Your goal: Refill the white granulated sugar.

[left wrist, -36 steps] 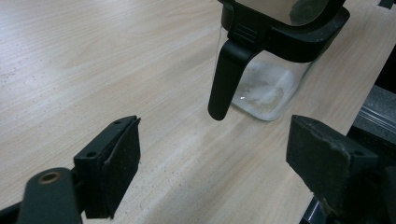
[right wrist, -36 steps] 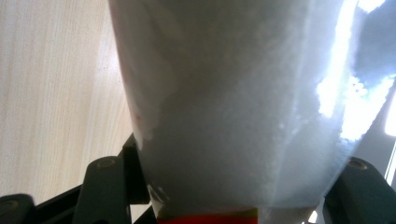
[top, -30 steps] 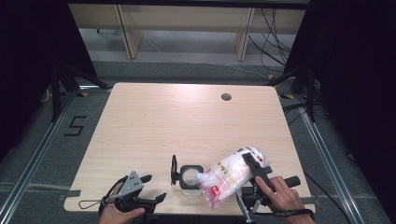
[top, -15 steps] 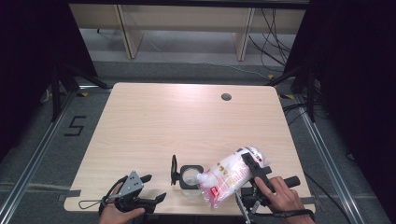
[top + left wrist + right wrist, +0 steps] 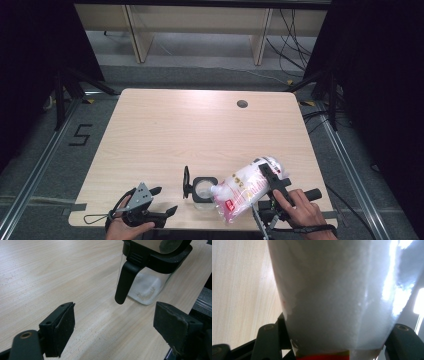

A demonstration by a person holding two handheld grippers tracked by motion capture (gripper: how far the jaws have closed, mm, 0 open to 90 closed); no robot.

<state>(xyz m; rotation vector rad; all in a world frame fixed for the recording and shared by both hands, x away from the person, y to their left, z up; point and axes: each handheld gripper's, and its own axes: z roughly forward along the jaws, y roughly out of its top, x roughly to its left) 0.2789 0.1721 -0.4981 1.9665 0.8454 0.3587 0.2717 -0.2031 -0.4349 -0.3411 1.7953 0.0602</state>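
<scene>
A clear jar (image 5: pixel 202 190) with a black rim stands near the table's front edge, and a black flap (image 5: pixel 186 182) stands up at its left side. A plastic bag of white powder (image 5: pixel 245 187) is tilted over it, its lower corner at the jar's open top. My right gripper (image 5: pixel 268 176) is shut on the bag's upper part; in the right gripper view the bag (image 5: pixel 332 295) sits between both jaws. My left gripper (image 5: pixel 165 201) rests open at the front left. In the left gripper view the jar (image 5: pixel 146 277) holds a little white powder and has a black handle (image 5: pixel 123 282), beyond the left gripper (image 5: pixel 115 332).
The pale wooden table (image 5: pixel 200 130) has a round cable hole (image 5: pixel 242 104) at the back right. Its front edge runs just below both hands. Metal rails, cables and a taped "5" (image 5: pixel 81 135) lie on the floor around it.
</scene>
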